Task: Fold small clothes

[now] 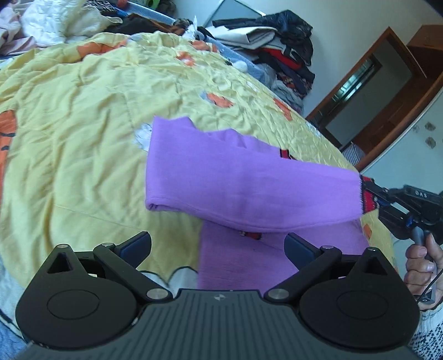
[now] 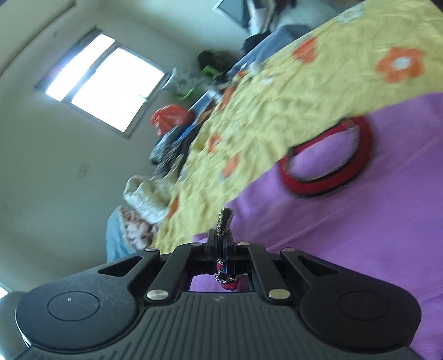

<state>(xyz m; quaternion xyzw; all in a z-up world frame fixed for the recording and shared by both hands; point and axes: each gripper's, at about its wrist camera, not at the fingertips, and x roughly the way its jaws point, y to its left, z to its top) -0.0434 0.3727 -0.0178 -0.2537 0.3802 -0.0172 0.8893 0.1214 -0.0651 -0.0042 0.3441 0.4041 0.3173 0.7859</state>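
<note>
A small purple sweater (image 1: 221, 177) with red and black trim lies on the yellow flowered bedspread (image 1: 83, 124). One sleeve is lifted and stretched to the right, where my right gripper (image 1: 372, 192) is shut on its red cuff (image 1: 367, 196). In the right wrist view that gripper (image 2: 221, 238) pinches the dark glittery cuff edge (image 2: 224, 218), with the sweater body (image 2: 346, 235) and its red collar (image 2: 326, 163) beyond. My left gripper (image 1: 218, 246) hovers open just in front of the sweater's near edge, holding nothing.
Piles of clothes (image 1: 279, 47) and bedding (image 1: 69, 19) line the far side of the bed. A wooden door frame (image 1: 387, 91) stands at right. A hand (image 1: 420, 263) grips the right tool's handle. A window (image 2: 105, 80) shows in the right wrist view.
</note>
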